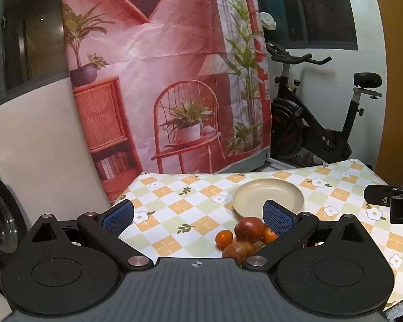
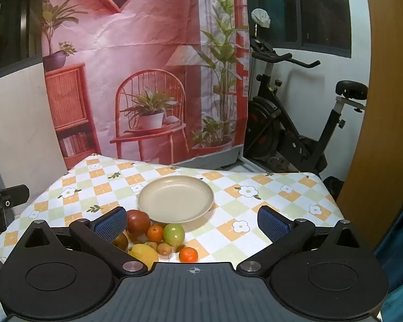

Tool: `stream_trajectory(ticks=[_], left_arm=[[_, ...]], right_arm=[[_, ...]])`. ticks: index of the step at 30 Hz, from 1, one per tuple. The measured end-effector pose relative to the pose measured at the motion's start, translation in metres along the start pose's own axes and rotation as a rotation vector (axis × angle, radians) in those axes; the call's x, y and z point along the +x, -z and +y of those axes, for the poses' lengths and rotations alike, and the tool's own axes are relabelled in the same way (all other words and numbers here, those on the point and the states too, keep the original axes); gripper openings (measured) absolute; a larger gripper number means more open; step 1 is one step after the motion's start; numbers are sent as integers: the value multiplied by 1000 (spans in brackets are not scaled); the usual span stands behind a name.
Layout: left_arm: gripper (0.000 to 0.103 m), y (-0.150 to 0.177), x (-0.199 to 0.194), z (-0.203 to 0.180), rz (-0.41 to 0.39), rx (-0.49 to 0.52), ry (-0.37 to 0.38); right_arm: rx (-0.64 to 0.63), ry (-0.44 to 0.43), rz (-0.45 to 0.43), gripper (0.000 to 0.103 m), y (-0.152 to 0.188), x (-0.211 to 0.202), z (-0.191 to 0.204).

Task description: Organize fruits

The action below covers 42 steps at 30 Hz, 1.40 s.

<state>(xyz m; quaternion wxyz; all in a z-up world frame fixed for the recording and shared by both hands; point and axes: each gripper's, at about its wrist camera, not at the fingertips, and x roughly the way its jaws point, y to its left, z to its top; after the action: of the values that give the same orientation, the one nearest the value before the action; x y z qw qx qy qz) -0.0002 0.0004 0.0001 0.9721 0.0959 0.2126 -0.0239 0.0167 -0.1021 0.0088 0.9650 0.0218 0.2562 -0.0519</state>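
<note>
While both the left gripper (image 1: 198,216) and right gripper (image 2: 192,222) hover spread wide and empty, the fruits (image 2: 158,237) sit heaped just beside the bare plate (image 2: 176,198), so picking one up looks next.

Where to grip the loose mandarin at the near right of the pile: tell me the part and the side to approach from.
Take the mandarin across its round middle, coming from above with the right gripper, open and empty. It sits slightly apart, with bare tablecloth on its right; kiwis crowd its left.
</note>
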Motion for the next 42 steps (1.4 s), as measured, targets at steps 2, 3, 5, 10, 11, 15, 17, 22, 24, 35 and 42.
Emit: stream_trajectory(ticks=[2, 3, 5, 10, 11, 15, 17, 22, 24, 35, 42], left_arm=[[103, 0, 0, 0, -3, 11, -5], [103, 0, 0, 0, -1, 8, -2], [103, 0, 0, 0, 3, 10, -5], [103, 0, 0, 5, 12, 0, 0], [103, 0, 1, 6, 17, -2, 2], [103, 0, 2, 2, 28, -7, 4], [103, 0, 1, 2, 26, -8, 5], [103, -1, -1, 2, 21, -11, 7], [103, -1, -1, 1, 22, -10, 10], [103, 0, 0, 1, 22, -7, 13], [103, 1, -1, 1, 21, -7, 14]], right_arm=[[-1, -2, -6, 103, 0, 0, 0], [1, -4, -4, 103, 0, 1, -1], [-16, 6, -18, 103, 1, 0, 1], [-14, 10, -21, 103, -1, -5, -1], [-12, 7, -22, 103, -1, -5, -1], [-5, 6, -22, 103, -1, -8, -3], [-2, 7, -23, 103, -1, -10, -4], [2, 11, -18, 103, 0, -2, -2], [2, 12, -17, 103, 0, -3, -3], [5, 14, -18, 103, -1, -4, -2], [6, 13, -19, 103, -1, -5, -3]])
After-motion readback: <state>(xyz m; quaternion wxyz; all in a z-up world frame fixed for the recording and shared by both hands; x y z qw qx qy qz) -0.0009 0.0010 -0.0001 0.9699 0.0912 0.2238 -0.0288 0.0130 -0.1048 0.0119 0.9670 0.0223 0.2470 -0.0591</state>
